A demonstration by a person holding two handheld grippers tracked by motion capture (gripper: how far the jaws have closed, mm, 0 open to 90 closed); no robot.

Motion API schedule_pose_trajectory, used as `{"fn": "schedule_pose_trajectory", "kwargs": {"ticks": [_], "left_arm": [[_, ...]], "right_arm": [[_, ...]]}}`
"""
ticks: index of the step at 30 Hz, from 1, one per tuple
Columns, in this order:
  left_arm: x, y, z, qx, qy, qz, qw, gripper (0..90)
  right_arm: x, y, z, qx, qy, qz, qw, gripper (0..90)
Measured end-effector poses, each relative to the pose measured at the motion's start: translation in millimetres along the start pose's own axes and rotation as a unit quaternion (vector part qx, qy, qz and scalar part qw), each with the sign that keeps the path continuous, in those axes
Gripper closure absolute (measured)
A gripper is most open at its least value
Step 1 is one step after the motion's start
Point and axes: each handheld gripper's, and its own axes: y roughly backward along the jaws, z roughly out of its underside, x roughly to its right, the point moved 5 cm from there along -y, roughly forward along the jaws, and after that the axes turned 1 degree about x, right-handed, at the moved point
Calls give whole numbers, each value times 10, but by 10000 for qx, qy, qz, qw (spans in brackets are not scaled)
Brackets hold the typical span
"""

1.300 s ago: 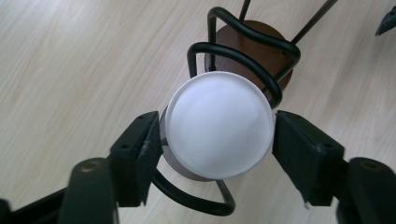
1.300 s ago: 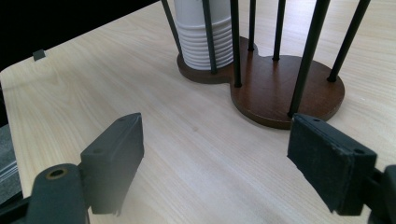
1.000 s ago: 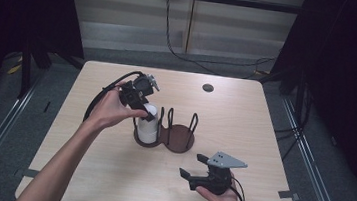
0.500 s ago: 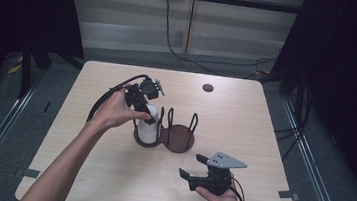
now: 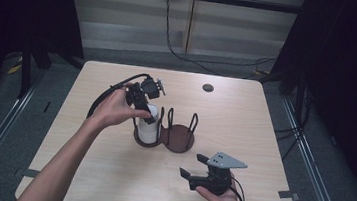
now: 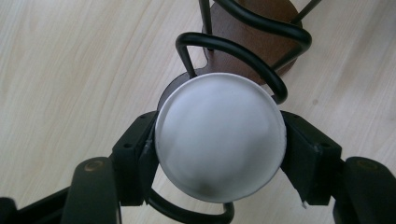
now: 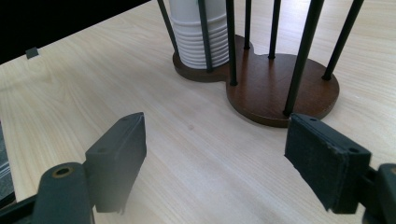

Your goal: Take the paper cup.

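A white cup stack (image 5: 147, 128) stands upside down in the left ring of a dark wooden two-place wire holder (image 5: 178, 139). My left gripper (image 5: 147, 111) comes down on its top. In the left gripper view both pads (image 6: 140, 151) press the sides of the top white cup (image 6: 219, 140); the jaws have just been closing on it. My right gripper (image 5: 193, 165) rests on the table near the front right, open, jaws just closing a little with nothing between them. The right gripper (image 7: 215, 154) faces the holder base (image 7: 275, 93) and the cups (image 7: 198, 32).
A small dark round disc (image 5: 208, 87) lies at the back of the wooden table (image 5: 244, 127). The left gripper's cable (image 5: 112, 88) loops behind the hand. The holder's right ring (image 5: 183, 131) holds nothing.
The left gripper has shifted slightly over the cup top and its hand has settled closer around it. The right gripper has stayed where it was.
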Motion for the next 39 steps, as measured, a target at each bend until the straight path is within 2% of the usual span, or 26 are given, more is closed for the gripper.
{"fn": "schedule_pose_trajectory", "kwargs": {"ticks": [3, 6, 10, 11, 14, 15, 17, 19, 20, 21, 26, 31, 35, 36, 37, 39], "left_arm": [[0, 17, -2, -16, -7, -4, 10000, 345], [-18, 43, -2, 104, 103, 27, 9999, 345], [-31, 71, 13, 124, 83, 61, 9999, 346], [-22, 69, 12, 169, 161, 82, 9997, 347], [-29, 92, 12, 237, 182, 79, 9995, 349], [-28, 104, 15, 189, 168, 113, 9996, 350], [-23, 106, 18, 245, 197, 82, 9995, 352], [-31, 124, 29, 206, 82, 108, 9997, 356], [-30, 135, 36, 176, 153, 133, 9996, 358], [-28, 134, 38, 242, 181, 133, 9995, 360], [-34, 194, 56, 271, 173, 142, 9994, 363], [-55, 267, 70, 425, 279, 94, 9987, 364], [-52, 301, 81, 462, 275, 137, 9985, 365], [-41, 308, 80, 517, 345, 169, 9979, 365], [-48, 321, 82, 499, 278, 190, 9982, 365], [-45, 341, 81, 584, 305, 194, 9976, 365]], "right_arm": [[-2, -4, 5, -39, -2, -1, 10000, 202], [-3, -15, 13, -82, -3, -7, 10000, 201], [0, -12, 12, -68, -1, -8, 10000, 201], [1, -12, 12, -73, 0, 0, 10000, 200], [-5, -13, 12, -65, 3, -24, 10000, 200], [-7, -13, 12, -63, 12, -24, 10000, 199], [-9, -11, 11, -60, 23, -30, 10000, 199], [-8, -6, 10, -55, 4, -18, 10000, 198], [-4, -3, 9, -51, -12, -8, 10000, 196], [0, 0, 7, -45, -27, 11, 10000, 195], [15, 9, 1, -10, -31, 34, 10000, 193], [4, 6, -2, 6, -32, 48, 10000, 187], [8, 7, -2, 10, -42, 60, 10000, 185], [7, 9, -2, 6, -51, 70, 10000, 184], [7, 9, -2, 10, -50, 71, 10000, 183], [6, 9, -3, 13, -48, 71, 10000, 183]]}}
